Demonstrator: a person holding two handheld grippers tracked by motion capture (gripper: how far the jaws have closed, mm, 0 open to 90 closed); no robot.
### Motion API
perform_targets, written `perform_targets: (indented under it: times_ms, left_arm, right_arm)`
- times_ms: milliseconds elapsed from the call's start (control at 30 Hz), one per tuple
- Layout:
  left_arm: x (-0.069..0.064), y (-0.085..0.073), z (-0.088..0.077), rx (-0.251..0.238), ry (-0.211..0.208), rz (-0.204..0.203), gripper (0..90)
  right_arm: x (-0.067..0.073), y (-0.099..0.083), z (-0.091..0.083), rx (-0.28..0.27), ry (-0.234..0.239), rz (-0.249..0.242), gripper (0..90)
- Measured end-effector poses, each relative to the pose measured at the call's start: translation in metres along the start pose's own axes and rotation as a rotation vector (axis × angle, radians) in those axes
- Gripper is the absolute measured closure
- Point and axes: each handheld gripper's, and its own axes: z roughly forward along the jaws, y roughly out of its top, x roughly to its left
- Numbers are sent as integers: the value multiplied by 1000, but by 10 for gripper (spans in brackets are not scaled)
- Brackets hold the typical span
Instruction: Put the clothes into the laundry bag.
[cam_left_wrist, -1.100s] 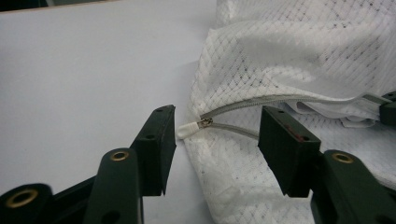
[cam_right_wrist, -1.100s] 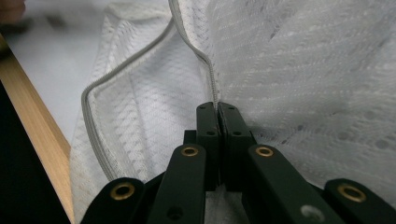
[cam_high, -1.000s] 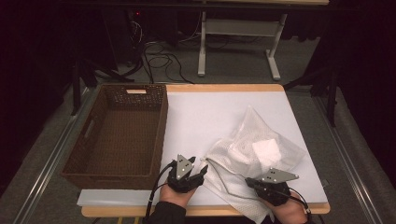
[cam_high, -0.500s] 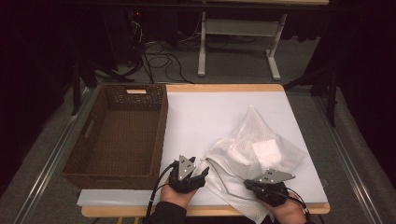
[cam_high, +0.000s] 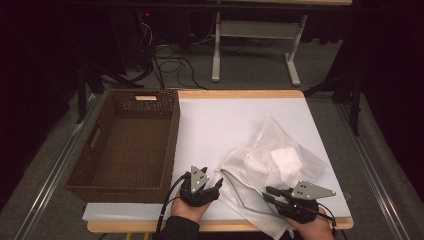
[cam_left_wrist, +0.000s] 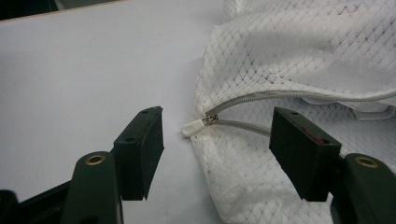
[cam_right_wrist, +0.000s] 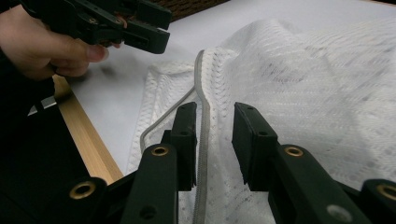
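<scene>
Because the white mesh laundry bag (cam_high: 272, 165) lies flat on the front right part of the desk (cam_high: 225, 120), with its zipper (cam_right_wrist: 201, 140) running along the edge nearest the person, both tools have come in low at that edge. From the left gripper view, the left gripper (cam_left_wrist: 215, 140) has its fingers (cam_left_wrist: 140, 144) spread wide on either side of the white zipper pull (cam_left_wrist: 195, 126), not yet touching it, which reads as lining up to pinch the pull. At the other end, the right gripper (cam_right_wrist: 212, 140) straddles the zipper tape with its fingers only partly closed, a narrow gap on each side, so it grips nothing firmly yet; its likely job is to pin the fabric while the pull is drawn. Some folded white cloth (cam_high: 287, 160) shows through the mesh. Just left of the bag area stands an empty brown wicker basket (cam_high: 125, 145), probably where things are meant to go. A white sheet covers the wooden top, whose edge shows along the front. Beyond it the room is dim, with grey carpet, loose cables (cam_high: 160, 60) and a white table frame (cam_high: 250, 45).
</scene>
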Motion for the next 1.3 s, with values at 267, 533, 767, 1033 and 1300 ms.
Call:
perform_targets:
  times_ms: [267, 533, 767, 1033, 1300]
  left_arm:
    - [-1, 1, 0, 1, 5, 1, 350]
    - [-1, 1, 2, 6, 5, 9, 349]
    - [-8, 3, 15, 49, -5, 46, 328]
    - [-12, 9, 29, 56, -6, 71, 327]
    - [-17, 11, 46, 113, 6, 123, 346]
  right_arm:
    - [-3, 5, -14, -54, -22, 0, 715]
    - [-16, 7, -28, -93, -113, 25, 682]
    - [-25, 2, -40, -114, -208, 82, 572]
    - [-27, -6, -53, -113, -308, 135, 412]
    - [-35, -19, -49, -18, -309, 237, 195]
